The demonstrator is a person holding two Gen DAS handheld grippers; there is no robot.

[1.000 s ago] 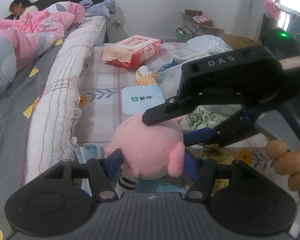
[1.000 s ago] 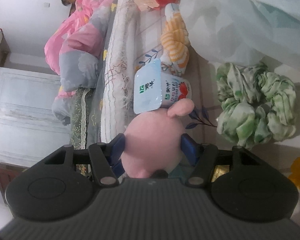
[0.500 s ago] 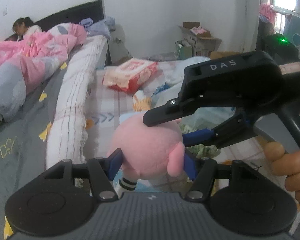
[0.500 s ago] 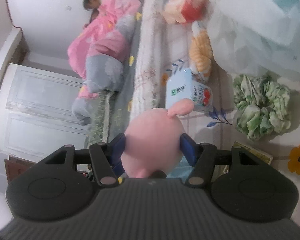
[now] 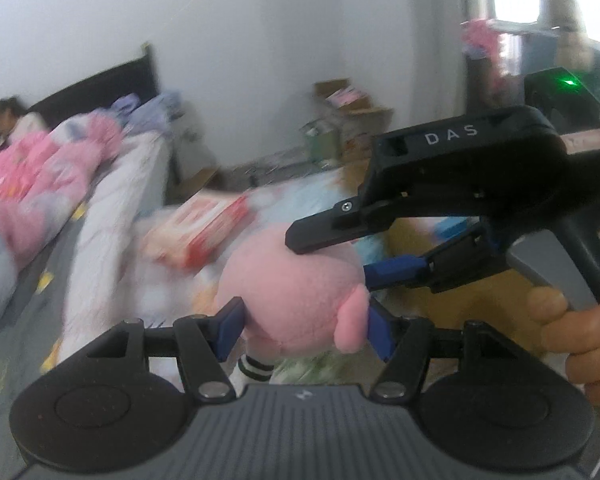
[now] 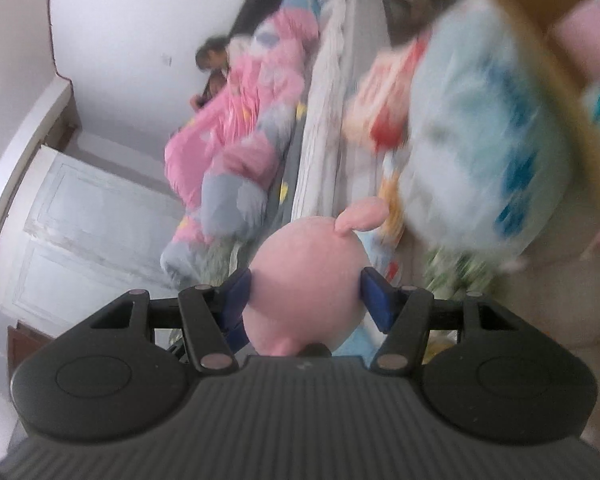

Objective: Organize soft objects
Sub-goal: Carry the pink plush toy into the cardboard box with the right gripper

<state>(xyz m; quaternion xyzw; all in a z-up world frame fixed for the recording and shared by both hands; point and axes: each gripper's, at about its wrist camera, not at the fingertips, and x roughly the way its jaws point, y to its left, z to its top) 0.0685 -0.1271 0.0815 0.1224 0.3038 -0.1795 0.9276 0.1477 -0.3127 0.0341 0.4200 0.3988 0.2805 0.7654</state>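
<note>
Pink plush (image 5: pixel 296 300) pinched between both grippers' fingers (image 5: pixel 230 330).

a round pink plush toy (image 5: pixel 300 296) is hanging in the air above the bed, squeezed on both sides between my blue pads (image 5: pixel 230 330). a small pink nub is sticking out from its side, and a white, dark-striped leg is dangling beneath it.
</note>
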